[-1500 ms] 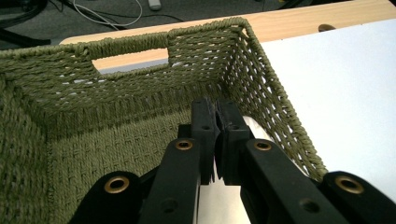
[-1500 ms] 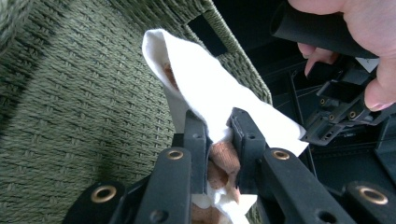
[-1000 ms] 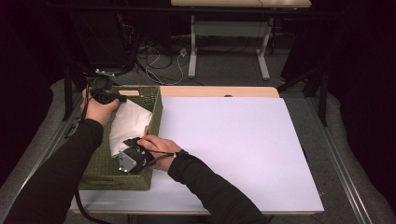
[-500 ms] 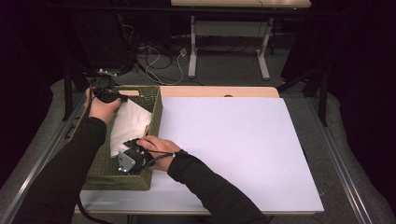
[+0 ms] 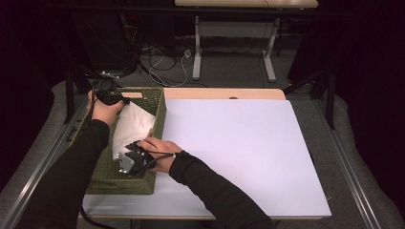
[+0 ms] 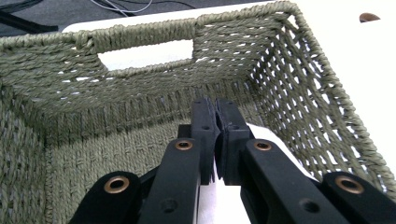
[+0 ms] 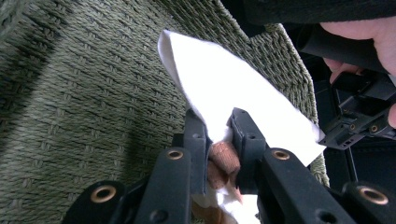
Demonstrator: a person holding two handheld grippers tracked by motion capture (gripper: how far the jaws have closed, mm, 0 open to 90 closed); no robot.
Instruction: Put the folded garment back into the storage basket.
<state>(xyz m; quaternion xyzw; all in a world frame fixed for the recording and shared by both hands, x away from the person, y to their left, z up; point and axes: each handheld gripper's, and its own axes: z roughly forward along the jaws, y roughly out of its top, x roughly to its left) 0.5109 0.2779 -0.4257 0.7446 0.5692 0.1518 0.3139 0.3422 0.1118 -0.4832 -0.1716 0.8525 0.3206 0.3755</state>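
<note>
Both grippers had barely shifted since earlier: my left gripper (image 6: 215, 140) stayed pressed together on cloth (image 5: 129, 130) in the basket (image 5: 160, 114); my right gripper (image 7: 219, 140) kept pinching cloth.

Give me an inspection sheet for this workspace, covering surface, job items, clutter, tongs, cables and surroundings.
Surface: white tabletop, bare right of the basket.
Job's things: green woven basket at the table's left edge; white cloth lying inside it.
Clutter: small dark spot near the far edge.
Tongs: left tongs shut, white cloth under them; right tongs shut on the cloth, a brown piece between the jaws.
Cables: loose cables on the floor behind.
Surroundings: second table's legs, dark room.
</note>
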